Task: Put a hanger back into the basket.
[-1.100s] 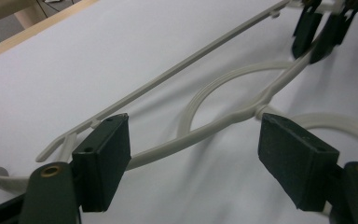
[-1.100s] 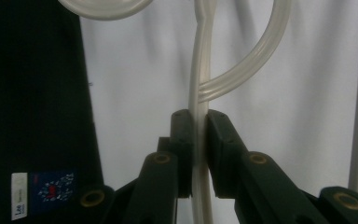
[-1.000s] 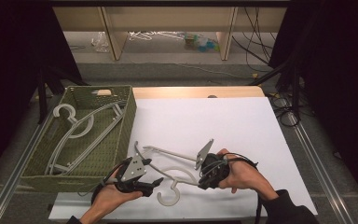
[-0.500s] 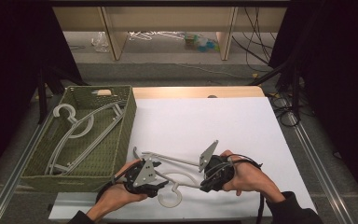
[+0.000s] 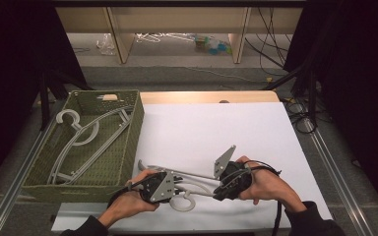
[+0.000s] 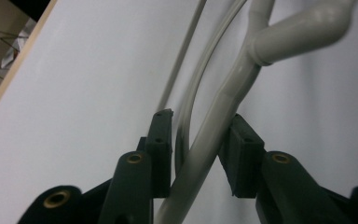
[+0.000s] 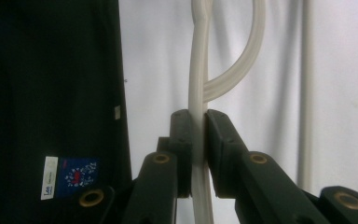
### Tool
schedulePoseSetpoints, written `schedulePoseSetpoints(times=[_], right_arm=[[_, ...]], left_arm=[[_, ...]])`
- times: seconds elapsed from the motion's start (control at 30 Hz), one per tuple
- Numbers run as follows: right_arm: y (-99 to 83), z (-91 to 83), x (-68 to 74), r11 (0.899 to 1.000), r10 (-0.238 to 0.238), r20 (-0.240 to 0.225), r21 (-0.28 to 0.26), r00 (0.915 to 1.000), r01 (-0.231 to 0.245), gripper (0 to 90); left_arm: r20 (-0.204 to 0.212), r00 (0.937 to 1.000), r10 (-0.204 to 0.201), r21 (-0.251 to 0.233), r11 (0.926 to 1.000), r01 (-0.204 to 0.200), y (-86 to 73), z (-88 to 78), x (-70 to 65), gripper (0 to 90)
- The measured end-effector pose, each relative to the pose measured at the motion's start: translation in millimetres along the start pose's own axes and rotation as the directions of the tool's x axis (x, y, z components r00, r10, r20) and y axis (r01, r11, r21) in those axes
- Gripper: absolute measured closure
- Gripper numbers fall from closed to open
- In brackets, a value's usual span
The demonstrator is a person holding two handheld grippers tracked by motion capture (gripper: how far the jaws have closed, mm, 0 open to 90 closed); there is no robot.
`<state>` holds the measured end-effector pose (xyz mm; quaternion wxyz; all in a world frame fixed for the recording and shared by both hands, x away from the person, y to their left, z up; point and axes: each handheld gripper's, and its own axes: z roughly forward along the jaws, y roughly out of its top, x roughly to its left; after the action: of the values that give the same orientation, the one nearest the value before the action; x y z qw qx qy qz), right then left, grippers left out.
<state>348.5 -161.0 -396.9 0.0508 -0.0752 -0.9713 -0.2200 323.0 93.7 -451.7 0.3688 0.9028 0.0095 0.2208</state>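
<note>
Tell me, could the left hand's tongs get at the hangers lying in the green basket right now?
Probably not right away: the left tongs have just been closing around the grey hanger on the white table. The basket sits beside that hand, open-topped, with nothing between them.

We seem to be in a lab set up for recording: black curtains (image 5: 15, 73) flank a table under a white sheet (image 5: 216, 132), cables (image 5: 275, 44) trail across the floor, and metal rails (image 5: 332, 167) border the workspace.
</note>
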Motion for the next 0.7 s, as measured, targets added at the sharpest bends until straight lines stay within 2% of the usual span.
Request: schedulePoseSetpoints(times=[0.07, 0.13, 0.17, 0.2, 0.27, 0.3, 0.4, 0.43, 0.47, 0.5, 0.57, 0.6, 0.63, 0.67, 0.7], right_arm=[[-0.6, -2.4, 0.2, 1.0, 0.003, 0.003, 0.001, 1.0, -0.003, 81.4], [-4.1, -9.8, -2.7, 1.0, -0.005, 0.028, -0.019, 0.9996, 0.005, 80.0], [-4.1, -9.8, -2.7, 1.0, -0.005, 0.028, -0.019, 0.9996, 0.005, 80.0], [-5.7, -12.3, -3.8, 1.0, -0.003, 0.035, -0.03, 0.9994, 0.004, 79.0], [-8.4, -16.2, -5.8, 0.999, 0.005, 0.049, -0.046, 0.9988, -0.003, 77.2], [-9.5, -17.3, -6.6, 0.999, 0.004, 0.053, -0.052, 0.9986, -0.001, 76.5], [-10.9, -18.3, -7.6, 0.998, -0.003, 0.066, -0.062, 0.9978, 0.007, 75.2], [-11.3, -19.0, -7.7, 0.998, -0.002, 0.062, -0.06, 0.9981, 0.006, 74.6], [-11.9, -19.9, -9.4, 0.997, 0.013, 0.07, -0.077, 0.9975, -0.007, 73.1], [-11.9, -19.9, -9.4, 0.997, 0.013, 0.07, -0.077, 0.9975, -0.007, 73.1], [-12.0, -21.5, -10.3, 0.995, 0.029, 0.077, -0.092, 0.9966, -0.022, 71.2], [-11.8, -22.2, -10.9, 0.993, 0.049, 0.086, -0.109, 0.9951, -0.04, 69.2], [-11.8, -23.1, -12.5, 0.99, 0.079, 0.095, -0.128, 0.9923, -0.067, 66.5], [-11.6, -23.6, -13.2, 0.987, 0.098, 0.101, -0.137, 0.9901, -0.084, 62.7], [-11.1, -24.3, -13.6, 0.982, 0.128, 0.117, -0.152, 0.9849, -0.11, 57.7]], left_arm=[[0.003, 0.9996, 0.029, 0.001, 0.9996, -0.029, 5.2, -2.8, 1.4, 68.1], [0.013, 0.9981, 0.06, -0.018, 0.9981, -0.059, 10.7, -5.2, 3.0, 72.1], [0.028, 0.9975, 0.065, -0.014, 0.9978, -0.065, 13.9, -7.6, 3.5, 72.1], [0.025, 0.9972, 0.07, -0.026, 0.9972, -0.069, 16.3, -9.0, 3.3, 73.5], [0.051, 0.9972, 0.054, -0.038, 0.9979, -0.052, 20.8, -11.1, 3.3, 75.9], [0.046, 0.996, 0.076, -0.032, 0.9967, -0.075, 22.8, -12.1, 2.8, 76.7], [0.066, 0.9952, 0.072, -0.023, 0.9972, -0.071, 26.7, -12.6, -0.1, 78.3], [0.07, 0.9957, 0.06, -0.016, 0.9981, -0.059, 27.8, -13.4, -0.2, 78.6], [0.078, 0.9968, 0.019, -0.021, 0.9996, -0.018, 29.2, -14.7, 0.9, 78.7], [0.078, 0.9968, 0.019, -0.021, 0.9996, -0.018, 29.2, -14.7, 0.9, 78.6], [0.092, 0.9945, -0.05, -0.014, 0.9986, 0.052, 30.4, -16.5, 0.8, 78.7], [0.102, 0.9898, -0.099, -0.01, 0.9949, 0.101, 31.2, -17.9, 1.7, 78.7], [0.107, 0.9874, -0.117, -0.008, 0.9929, 0.118, 31.8, -18.9, 3.0, 78.8], [0.108, 0.9826, -0.151, -0.004, 0.9883, 0.152, 32.4, -20.4, 4.3, 78.8], [0.11, 0.974, -0.198, 0.004, 0.98, 0.199, 32.5, -22.4, 7.2, 78.8]])
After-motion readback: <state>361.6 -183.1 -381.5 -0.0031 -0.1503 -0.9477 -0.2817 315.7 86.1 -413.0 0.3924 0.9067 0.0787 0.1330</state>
